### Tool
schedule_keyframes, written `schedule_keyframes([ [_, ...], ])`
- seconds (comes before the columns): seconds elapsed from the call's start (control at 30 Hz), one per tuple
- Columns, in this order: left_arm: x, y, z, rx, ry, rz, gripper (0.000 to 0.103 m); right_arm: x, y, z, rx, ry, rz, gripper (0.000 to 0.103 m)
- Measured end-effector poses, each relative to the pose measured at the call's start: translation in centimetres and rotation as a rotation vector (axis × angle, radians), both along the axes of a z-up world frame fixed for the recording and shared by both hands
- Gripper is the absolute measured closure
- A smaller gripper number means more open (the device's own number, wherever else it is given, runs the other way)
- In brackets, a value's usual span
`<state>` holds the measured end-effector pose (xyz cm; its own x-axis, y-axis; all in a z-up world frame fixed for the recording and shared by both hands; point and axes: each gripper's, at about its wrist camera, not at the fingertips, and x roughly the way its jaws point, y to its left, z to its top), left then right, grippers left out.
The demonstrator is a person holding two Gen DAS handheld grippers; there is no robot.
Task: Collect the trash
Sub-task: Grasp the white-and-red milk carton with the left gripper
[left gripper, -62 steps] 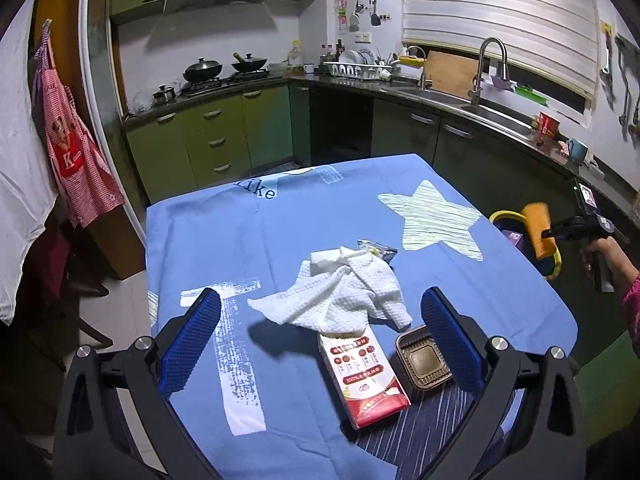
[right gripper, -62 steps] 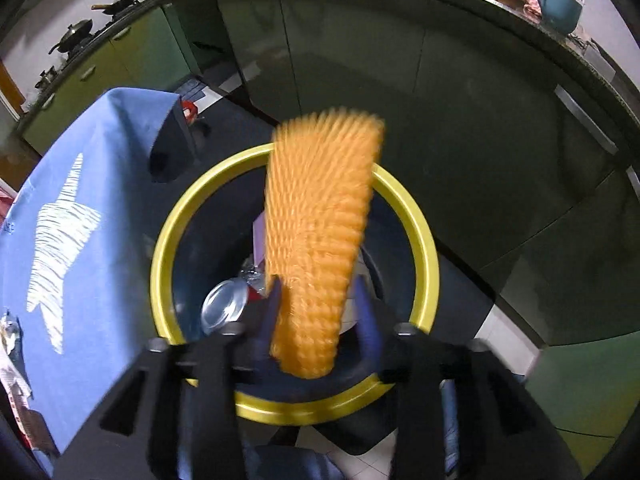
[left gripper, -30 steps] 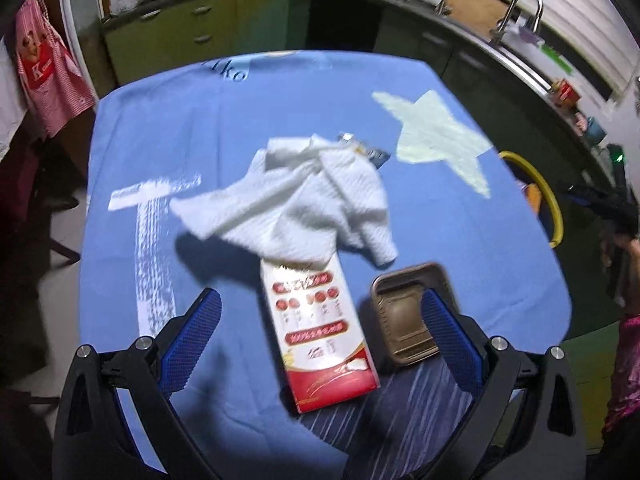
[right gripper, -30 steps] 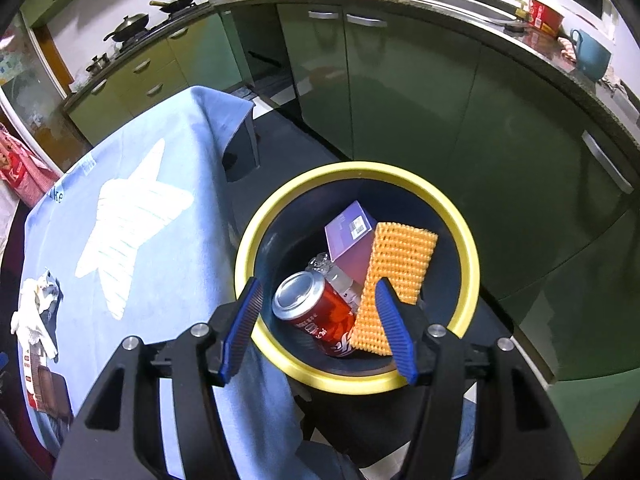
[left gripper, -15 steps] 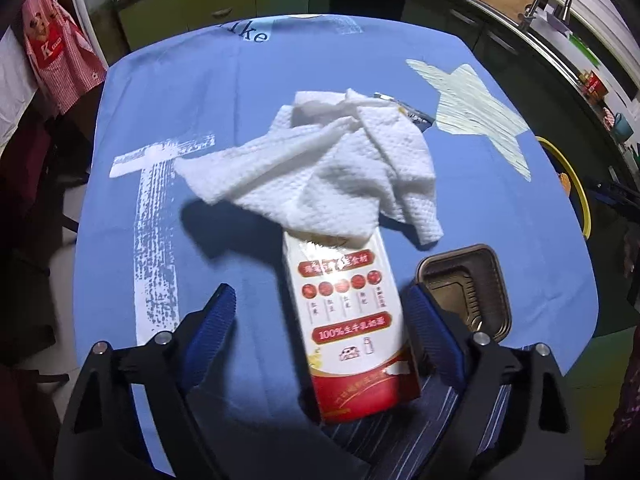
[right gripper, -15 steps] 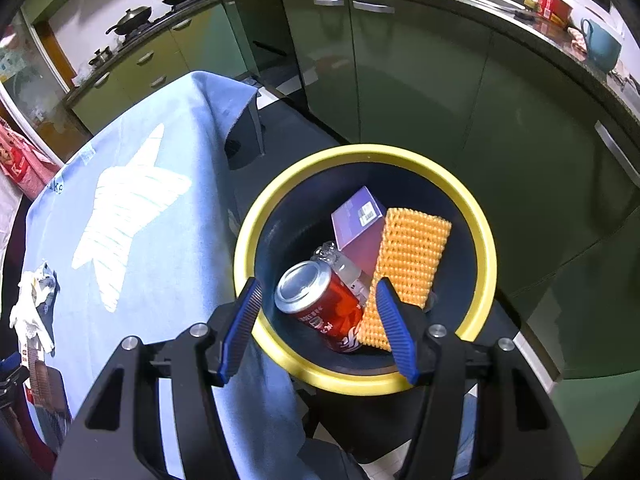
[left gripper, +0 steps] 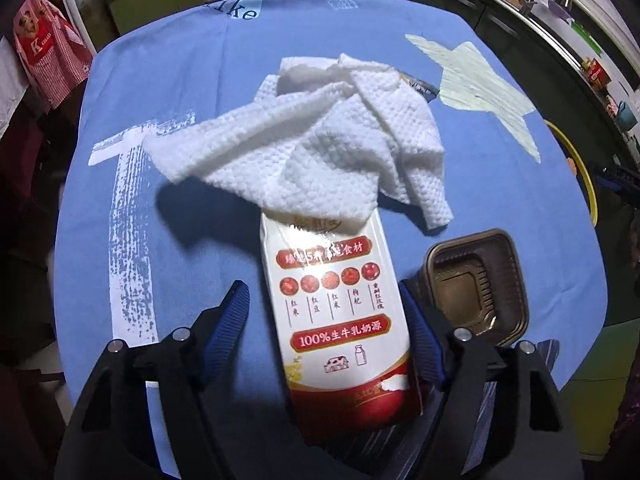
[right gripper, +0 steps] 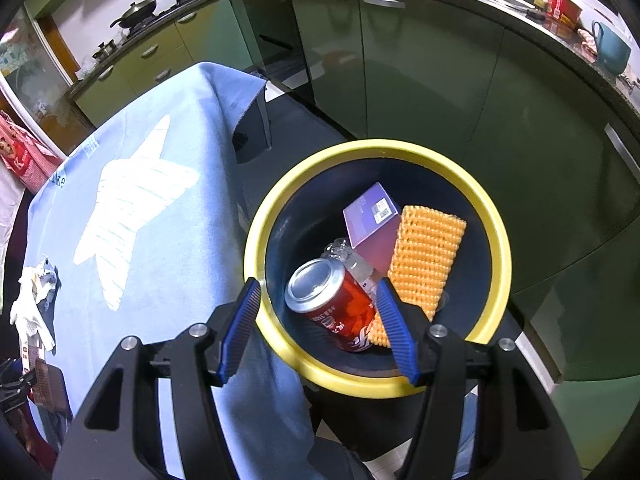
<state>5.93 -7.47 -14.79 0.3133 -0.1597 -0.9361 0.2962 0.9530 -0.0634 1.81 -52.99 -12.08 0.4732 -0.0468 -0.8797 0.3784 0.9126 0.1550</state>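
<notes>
Covering table: blue star-print cloth [left gripper: 208, 80]; green cabinets [right gripper: 400, 72].

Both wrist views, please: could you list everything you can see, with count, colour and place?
Milk carton: one, white and red, flat on the tablecloth, between the left jaws.
Paper towel: one, white, crumpled, overlapping the carton's far end.
Plastic tray: one, brown, right of the carton.
Wrapper: one, dark, peeking from behind the towel.
Tablecloth: one, blue with a pale star.
Bin: one, dark with yellow rim, beside the table.
Soda can: one, red, in the bin.
Box: one, purple, in the bin.
Sponge: one, orange, in the bin.
Clear bottle: one, in the bin.
Left gripper: jaws just closing around the carton, not yet pressing.
Right gripper: open, above the bin.
</notes>
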Motion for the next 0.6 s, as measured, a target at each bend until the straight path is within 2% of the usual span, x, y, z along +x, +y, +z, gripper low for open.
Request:
schedule_keyframes([
  [0.13,-0.2,0.3,-0.1,0.005,-0.004,-0.009,0.038,0.2,0.2,0.0,0.000,0.006,0.003,0.046],
  [0.23,-0.6,0.7,0.1,-0.006,0.002,-0.027,0.047,0.3,0.4,0.0,0.002,0.006,0.007,0.046],
  [0.6,-3.9,2.8,2.9,-0.013,-0.038,-0.094,0.051,1.0,1.2,0.6,-0.002,0.011,0.021,0.045],
])
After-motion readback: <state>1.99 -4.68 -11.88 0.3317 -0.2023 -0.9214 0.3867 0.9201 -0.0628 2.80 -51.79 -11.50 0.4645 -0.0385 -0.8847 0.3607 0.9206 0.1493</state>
